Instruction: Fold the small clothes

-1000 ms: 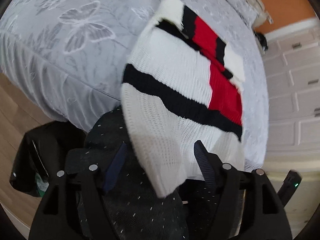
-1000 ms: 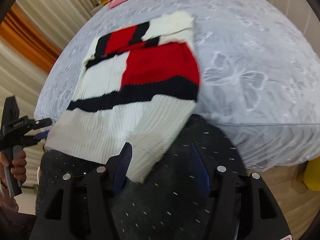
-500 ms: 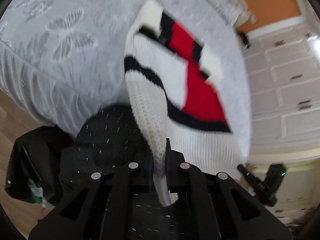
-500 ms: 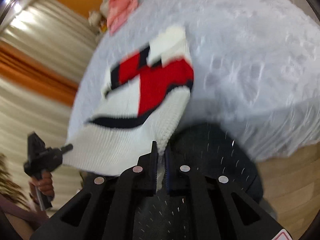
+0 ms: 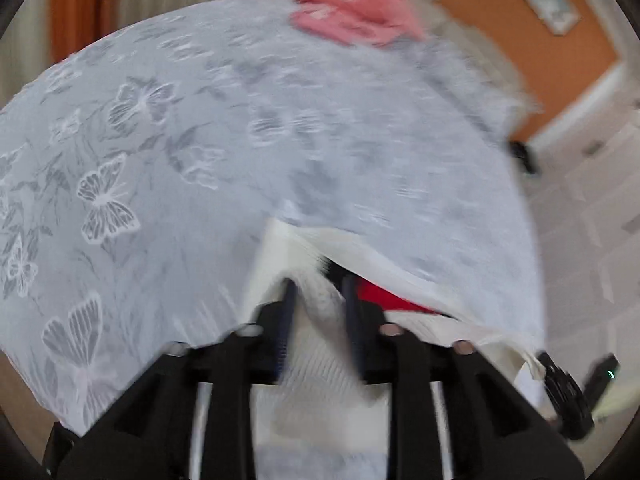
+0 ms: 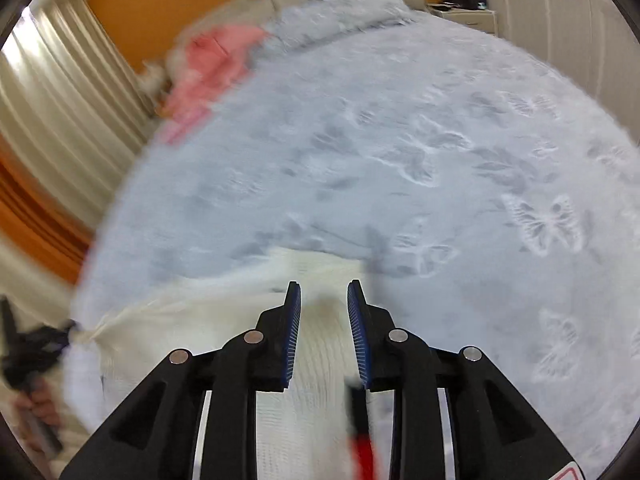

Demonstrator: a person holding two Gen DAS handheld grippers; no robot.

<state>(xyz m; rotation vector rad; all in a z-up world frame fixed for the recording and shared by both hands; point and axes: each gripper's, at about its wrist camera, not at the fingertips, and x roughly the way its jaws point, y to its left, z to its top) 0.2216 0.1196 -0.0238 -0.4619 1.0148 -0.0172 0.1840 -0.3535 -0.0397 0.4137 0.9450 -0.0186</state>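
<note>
Both grippers have carried the sweater's hem up over its body | left gripper pinching knit sweater | right gripper spread, released | sweater at bed near edge, I judge first fold laid.

Bedspread open ahead, pink clothes far by pillow

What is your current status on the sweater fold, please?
Left claw pinching sweater hem. Right claw over sweater, grip unclear. Sweater doubled over on bed. Pink clothes far off, nothing blocking.
</note>
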